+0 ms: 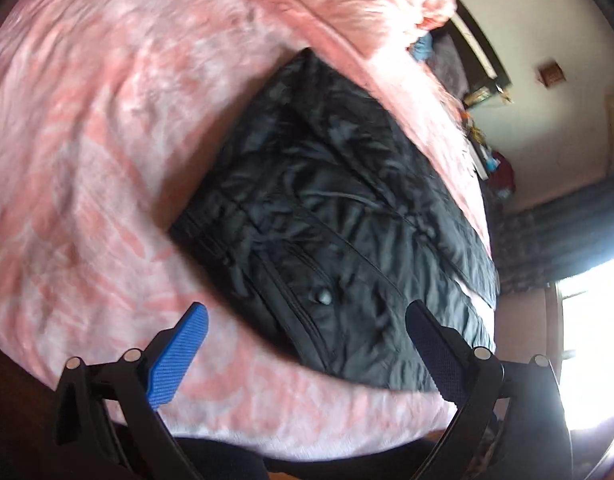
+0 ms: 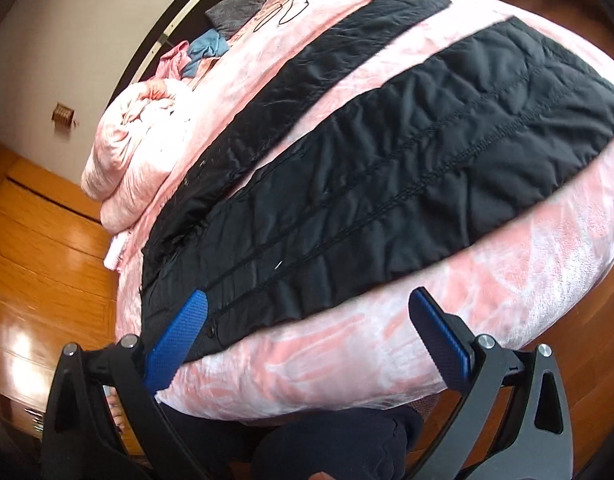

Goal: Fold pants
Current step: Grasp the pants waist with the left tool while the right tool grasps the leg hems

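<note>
The black quilted pants (image 2: 407, 184) lie spread flat on the pink bed (image 2: 507, 280), with the two legs apart and reaching toward the far side of the bed. The waist part lies near the bed's near edge. The left gripper (image 1: 307, 344) is wide open and holds nothing; it hangs above the waist part of the pants (image 1: 327, 220). The right gripper (image 2: 307, 332) is also wide open and empty, over the near edge of the bed. A rolled pink blanket (image 2: 123, 144) lies at the bed's left edge.

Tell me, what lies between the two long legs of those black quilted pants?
Only a bare strip of the pink mottled fleece blanket separates the two legs of the black quilted pants; the right wrist view shows it.
</note>
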The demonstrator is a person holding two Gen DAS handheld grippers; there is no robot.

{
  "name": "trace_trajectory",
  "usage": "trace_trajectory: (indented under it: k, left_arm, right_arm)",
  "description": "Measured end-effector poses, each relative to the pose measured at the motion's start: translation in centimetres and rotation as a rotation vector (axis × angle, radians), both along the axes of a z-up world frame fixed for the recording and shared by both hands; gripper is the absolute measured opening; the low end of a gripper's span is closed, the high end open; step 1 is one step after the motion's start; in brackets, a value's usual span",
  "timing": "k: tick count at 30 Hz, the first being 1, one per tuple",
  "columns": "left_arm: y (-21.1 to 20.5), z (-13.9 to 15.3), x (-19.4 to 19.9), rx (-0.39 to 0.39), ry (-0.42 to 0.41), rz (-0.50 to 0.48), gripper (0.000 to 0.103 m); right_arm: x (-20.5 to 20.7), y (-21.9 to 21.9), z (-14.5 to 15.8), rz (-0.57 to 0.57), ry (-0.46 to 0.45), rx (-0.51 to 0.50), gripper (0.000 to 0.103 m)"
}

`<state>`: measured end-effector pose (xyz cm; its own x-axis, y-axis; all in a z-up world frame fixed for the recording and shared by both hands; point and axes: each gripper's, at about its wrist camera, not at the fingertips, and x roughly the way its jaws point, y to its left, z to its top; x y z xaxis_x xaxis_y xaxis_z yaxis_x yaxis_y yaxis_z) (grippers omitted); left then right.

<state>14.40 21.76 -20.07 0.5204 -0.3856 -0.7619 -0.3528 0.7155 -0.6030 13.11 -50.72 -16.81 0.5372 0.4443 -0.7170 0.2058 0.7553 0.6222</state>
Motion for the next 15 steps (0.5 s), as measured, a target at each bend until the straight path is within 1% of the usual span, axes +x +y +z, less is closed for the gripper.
trace_trajectory:
  k: [2, 5, 7, 8, 10, 11, 12, 13, 15]
  left_arm:
    - [0.4, -1.6, 1.1, 0.004, 0.031, 0.021, 0.099]
    - [0.2, -3.6, 2.4, -0.023, 0.081, 0.03, 0.099]
    - [0.1, -4.9, 3.0, -0.035, 0.123, 0.04, 0.098]
    - [0.1, -5.3, 3.3, -0.034, 0.131, 0.046, 0.098]
    - [0.0, -5.3, 3.5, -0.004, 0.123, 0.055, 0.083]
    - [-0.1, -5.2, 3.5, 0.024, 0.135, 0.056, 0.067]
    - [0.0, -5.4, 3.6, 0.034, 0.144, 0.062, 0.058]
    - [0.2, -5.6, 3.5, 0.033, 0.151, 0.08, 0.054]
    - [0.9, -6.0, 3.2, 0.002, 0.143, 0.099, 0.052]
  right_arm:
    - [-0.1, -1.2, -0.9, -0.034, 0.011, -0.008, 0.101]
    - [0.0, -3.0, -2.1, -0.063, 0.036, -0.011, 0.101]
    - [-0.1, -5.1, -2.7, -0.1, 0.044, 0.003, 0.101]
    - [-0.1, -6.2, -2.8, -0.12, 0.045, 0.002, 0.101]
    - [-0.1, -9.4, -2.7, -0.203, 0.041, 0.008, 0.101]
    - [-0.3, -11.1, -2.7, -0.247, 0.034, 0.021, 0.101]
    - [-0.7, -13.4, -2.8, -0.297, 0.027, 0.048, 0.101]
    - [-0.8, -15.1, -3.0, -0.333, 0.025, 0.066, 0.101]
    - [-1.2, -18.4, -3.7, -0.401, 0.027, 0.087, 0.101]
